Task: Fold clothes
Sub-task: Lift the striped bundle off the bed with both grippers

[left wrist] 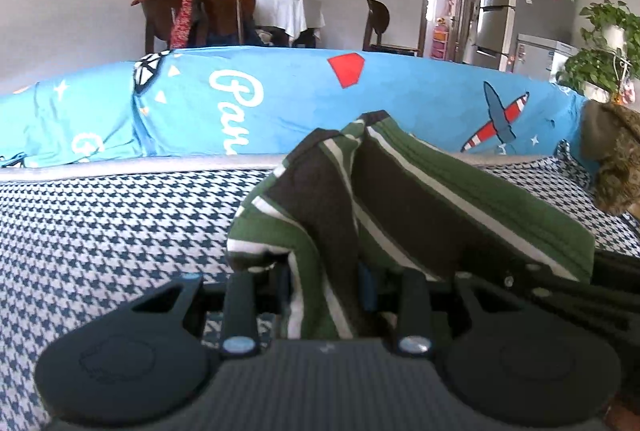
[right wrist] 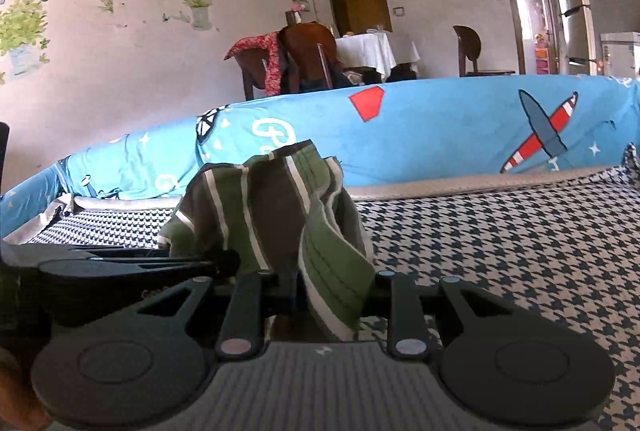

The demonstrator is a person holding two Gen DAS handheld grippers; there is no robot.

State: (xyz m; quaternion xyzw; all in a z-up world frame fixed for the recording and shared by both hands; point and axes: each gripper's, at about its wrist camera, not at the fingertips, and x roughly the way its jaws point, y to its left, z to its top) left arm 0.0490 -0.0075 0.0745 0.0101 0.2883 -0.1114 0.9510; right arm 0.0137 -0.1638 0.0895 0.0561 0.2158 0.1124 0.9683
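A green, brown and white striped garment (left wrist: 400, 191) is bunched up just above the houndstooth sofa seat (left wrist: 100, 231). My left gripper (left wrist: 326, 291) is shut on a fold of it, and cloth drapes over and hides the fingertips. In the right wrist view the same striped garment (right wrist: 272, 207) rises in a crumpled peak, with my right gripper (right wrist: 320, 295) shut on its green edge. The left gripper's black body (right wrist: 120, 265) shows close by at the left of that view; the right gripper's body (left wrist: 608, 283) shows at the right edge of the left view.
A blue cartoon-print cover (left wrist: 280, 99) lines the sofa back behind the seat. A brown furry item (left wrist: 616, 159) lies at the seat's right end. Beyond are chairs (right wrist: 304, 59), a white-clothed table (right wrist: 372, 51), a fridge (left wrist: 496, 11) and potted plants (left wrist: 604, 47).
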